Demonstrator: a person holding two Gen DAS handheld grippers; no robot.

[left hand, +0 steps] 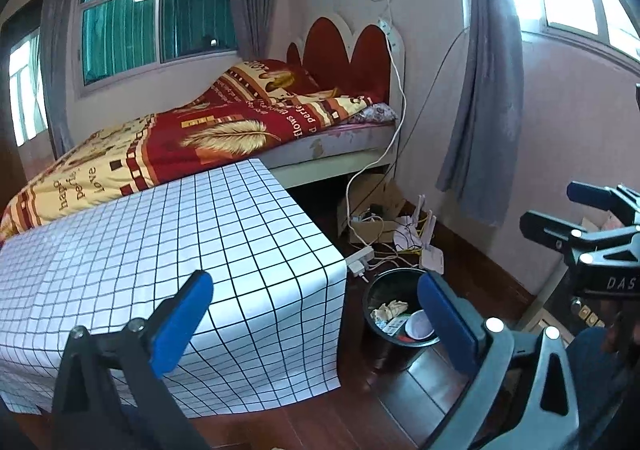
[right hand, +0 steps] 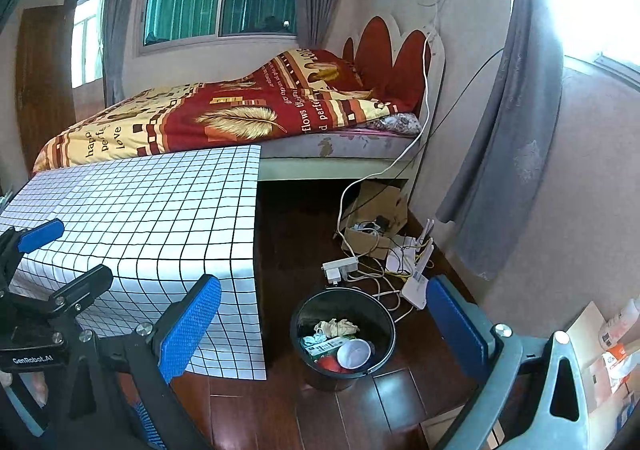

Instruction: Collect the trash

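Note:
A black trash bin (right hand: 344,334) stands on the wooden floor beside the table's right end. In it lie crumpled paper (right hand: 336,326), a white cup (right hand: 354,354), a green-and-white carton and something red. My right gripper (right hand: 322,326) hovers above and in front of the bin, open wide, nothing between its blue pads (right hand: 188,330). My left gripper (left hand: 316,316) is also open and empty, over the table's corner, with the bin (left hand: 396,314) by its right pad. Each gripper shows in the other's view: left gripper (right hand: 64,262), right gripper (left hand: 568,209). The table (left hand: 160,250) wears a white grid cloth.
A bed (right hand: 240,117) with a red and yellow blanket stands behind the table. On the floor past the bin lie a power strip (right hand: 340,266), tangled cables, a white router (right hand: 416,286) and an open cardboard box (right hand: 372,226). Grey curtain (right hand: 508,153) and wall on the right; boxes (right hand: 608,362) at lower right.

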